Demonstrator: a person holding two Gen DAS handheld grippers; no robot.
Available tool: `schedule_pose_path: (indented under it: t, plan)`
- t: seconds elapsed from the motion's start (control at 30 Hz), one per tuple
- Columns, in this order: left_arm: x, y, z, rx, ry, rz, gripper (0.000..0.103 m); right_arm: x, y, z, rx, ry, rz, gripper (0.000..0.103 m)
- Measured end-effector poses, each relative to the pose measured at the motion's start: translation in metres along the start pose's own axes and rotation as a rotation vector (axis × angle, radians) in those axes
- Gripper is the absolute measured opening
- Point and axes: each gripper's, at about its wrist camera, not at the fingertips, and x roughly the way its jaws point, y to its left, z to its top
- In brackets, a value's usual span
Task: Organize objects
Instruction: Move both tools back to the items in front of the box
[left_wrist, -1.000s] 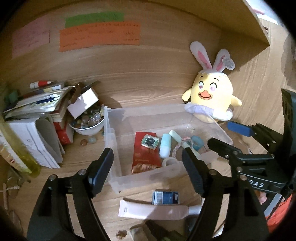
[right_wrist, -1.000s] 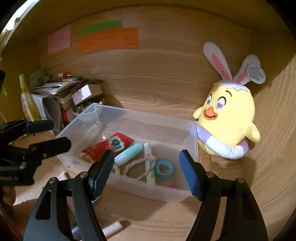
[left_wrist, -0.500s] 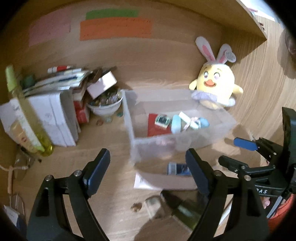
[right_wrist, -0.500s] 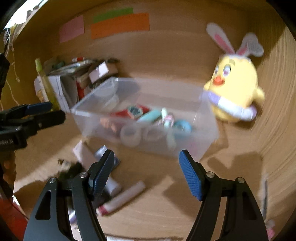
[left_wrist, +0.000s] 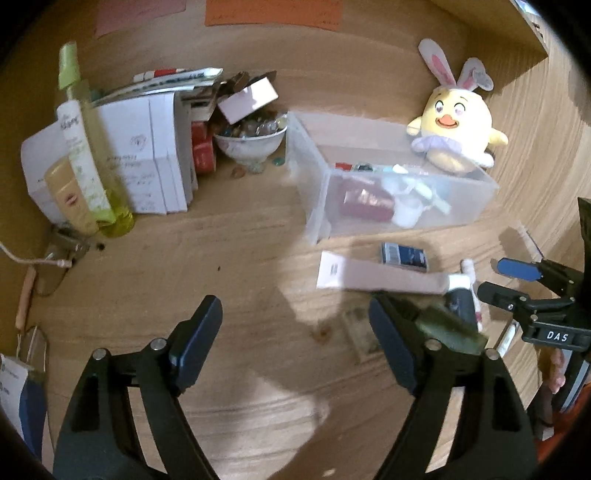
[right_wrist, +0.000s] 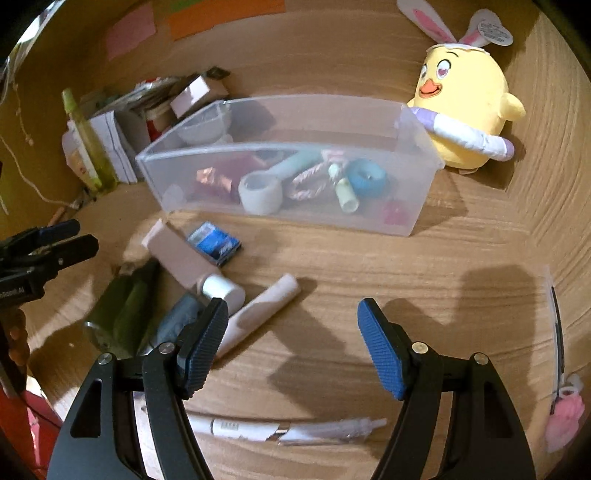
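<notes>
Both grippers hang above the wooden desk (right_wrist: 369, 258) w/ jaws spread wide, nothing between them. Left gripper (left_wrist: 295, 343) sits over bare wood, short of the loose stuff. Right gripper (right_wrist: 291, 339) is just right of the pile, its left finger next to the white cap of the pink tube (right_wrist: 184, 258).

Clear plastic bin (right_wrist: 288, 155) stands toward the back of the desk. Inside: tape roll (right_wrist: 260, 192), blue tape roll (right_wrist: 367, 179), red packet (right_wrist: 218, 177), a mint-green tube (right_wrist: 345, 192), twisted cord (right_wrist: 306, 181). Yellow chick plush (right_wrist: 465, 96) w/ bunny ears leans at the bin's right rear corner, touching the rim.

Not yet in the bin, lying in front of it: pink tube, small blue box (right_wrist: 214, 245) touching the tube's side, a white tube (right_wrist: 262, 310) angled beside the cap, a dark green item (right_wrist: 125, 306) (blurred, can't tell what). A white pen (right_wrist: 280, 430) lies nearest the cam, under the right gripper.

Left of the bin: bowl of trinkets (left_wrist: 251, 138), white boxes (left_wrist: 147, 147), a green spray bottle (left_wrist: 85, 147).
</notes>
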Motion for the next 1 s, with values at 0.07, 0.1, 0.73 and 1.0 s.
schedule_pose_path:
  t: [0.07,0.1,0.73,1.0]
  plan:
    - [0.000,0.001,-0.004,-0.001,0.011,-0.002,0.073,0.002,0.000,-0.001,0.012,0.009,0.012,0.069]
    - [0.001,0.002,-0.006,-0.001,0.015,-0.004,0.071,0.003,0.001,-0.001,0.019,0.013,0.017,0.068]
    - [0.023,-0.006,-0.016,0.036,0.108,-0.016,0.041,0.009,-0.006,-0.002,-0.017,0.024,-0.024,0.024]
    - [0.032,-0.012,-0.008,0.077,0.109,-0.011,0.024,0.015,-0.005,0.004,-0.021,0.020,-0.004,0.018]
